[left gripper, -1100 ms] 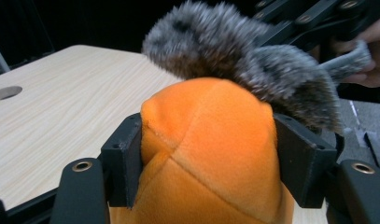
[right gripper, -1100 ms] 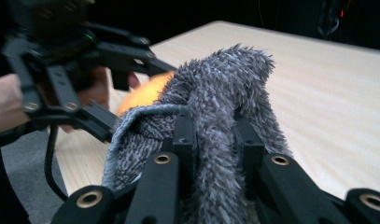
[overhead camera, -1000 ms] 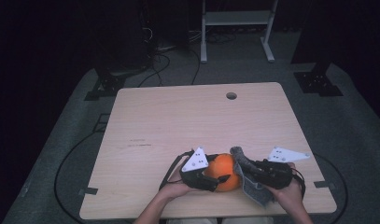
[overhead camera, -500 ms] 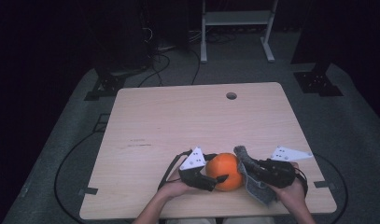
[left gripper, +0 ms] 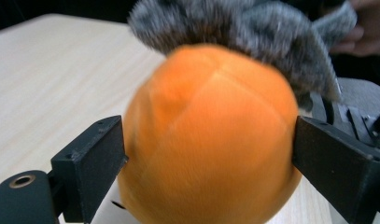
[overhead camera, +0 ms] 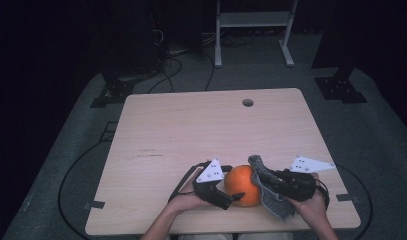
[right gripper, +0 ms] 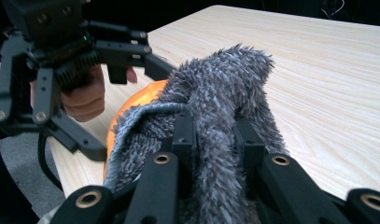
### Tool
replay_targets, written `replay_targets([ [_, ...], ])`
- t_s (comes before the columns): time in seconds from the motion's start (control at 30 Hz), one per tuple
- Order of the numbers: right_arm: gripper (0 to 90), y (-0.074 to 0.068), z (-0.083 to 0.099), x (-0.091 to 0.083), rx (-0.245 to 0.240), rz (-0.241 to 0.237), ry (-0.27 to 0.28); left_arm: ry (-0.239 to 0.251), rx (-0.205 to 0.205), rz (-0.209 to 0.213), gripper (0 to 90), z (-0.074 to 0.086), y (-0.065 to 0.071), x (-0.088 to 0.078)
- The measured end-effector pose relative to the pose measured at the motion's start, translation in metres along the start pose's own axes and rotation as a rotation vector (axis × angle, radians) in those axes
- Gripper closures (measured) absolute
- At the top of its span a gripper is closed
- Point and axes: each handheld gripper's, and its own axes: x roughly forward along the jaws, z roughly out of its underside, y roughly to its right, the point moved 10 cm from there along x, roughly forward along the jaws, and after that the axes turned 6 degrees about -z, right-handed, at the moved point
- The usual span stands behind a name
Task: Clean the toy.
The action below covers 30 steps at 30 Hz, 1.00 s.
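An orange ball (overhead camera: 242,184) sits on the table (overhead camera: 206,125) near its front edge. My left gripper (overhead camera: 231,185) comes from the left with a jaw on each side of it. In the left gripper view both pads (left gripper: 103,158) lie against the sides of the ball (left gripper: 206,130). These jaws have just been opening, with the ball still filling the gap. My right gripper (overhead camera: 265,184) is shut on a grey fuzzy cloth (overhead camera: 272,199). The cloth (right gripper: 225,79) drapes over the ball's right and top side (right gripper: 141,95).
The table has a round cable hole (overhead camera: 248,102) near its far edge. Cables trail from both grippers over the front edge. A white rack (overhead camera: 251,20) and dark stands are on the floor beyond the table.
The left jaws look slightly wider around the ball than before. Both hands, the ball and the cloth keep their places.
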Motion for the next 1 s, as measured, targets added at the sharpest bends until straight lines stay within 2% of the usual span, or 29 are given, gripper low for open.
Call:
replay_targets([
  [0.03, 73.9, 0.002, 0.000, -0.001, 0.002, 0.012, -0.004, 0.010, 0.009, -0.012, 15.5, -0.001, 0.000, 0.001],
  [0.13, 74.0, 0.005, -0.002, -0.005, 0.001, 0.054, -0.005, 0.022, 0.003, -0.056, 25.0, -0.005, 0.001, 0.005],
  [0.2, 74.1, 0.001, -0.009, -0.008, -0.037, 0.077, -0.003, 0.017, 0.018, -0.054, 27.4, -0.008, 0.007, 0.007],
  [0.3, 74.3, -0.014, -0.019, -0.007, -0.108, 0.061, -0.006, 0.011, 0.056, 0.024, 26.5, -0.009, 0.022, 0.004],
  [0.37, 74.3, -0.016, -0.016, -0.003, -0.137, 0.067, -0.040, -0.003, 0.053, 0.060, 25.5, -0.007, 0.023, -0.001],
  [0.4, 74.2, -0.016, -0.012, -0.002, -0.127, 0.051, -0.046, 0.000, 0.041, 0.087, 23.0, -0.006, 0.023, -0.004],
  [0.43, 74.2, -0.015, -0.009, -0.002, -0.110, 0.030, -0.049, 0.008, 0.041, 0.092, 21.0, -0.006, 0.021, -0.006],
  [0.5, 74.2, -0.012, -0.006, -0.004, -0.086, -0.001, -0.041, 0.015, 0.037, 0.066, 18.0, -0.007, 0.016, -0.006],
  [0.53, 74.1, -0.012, -0.005, -0.006, -0.077, -0.010, -0.041, 0.002, 0.044, 0.043, 14.4, -0.006, 0.014, -0.002],
  [0.57, 74.1, -0.011, -0.005, -0.007, -0.075, -0.023, -0.042, -0.036, 0.073, 0.021, 11.0, 0.001, 0.013, 0.004],
  [0.63, 74.0, -0.011, -0.005, -0.007, -0.078, -0.032, -0.045, -0.053, 0.109, 0.012, 9.8, 0.007, 0.015, 0.011],
  [0.77, 74.3, -0.014, -0.007, -0.007, -0.087, -0.007, -0.056, -0.013, 0.138, -0.020, 22.8, 0.002, 0.016, 0.012],
  [0.83, 74.3, -0.021, -0.013, -0.007, -0.112, 0.009, -0.055, -0.016, 0.151, -0.053, 28.4, 0.002, 0.015, 0.013],
  [0.93, 74.3, -0.044, -0.022, 0.002, -0.179, -0.028, -0.066, -0.006, 0.165, -0.071, 32.2, -0.002, 0.018, 0.014],
  [1.0, 74.2, -0.053, -0.024, 0.009, -0.223, -0.016, -0.080, -0.004, 0.176, -0.090, 33.9, -0.003, 0.017, 0.012],
])
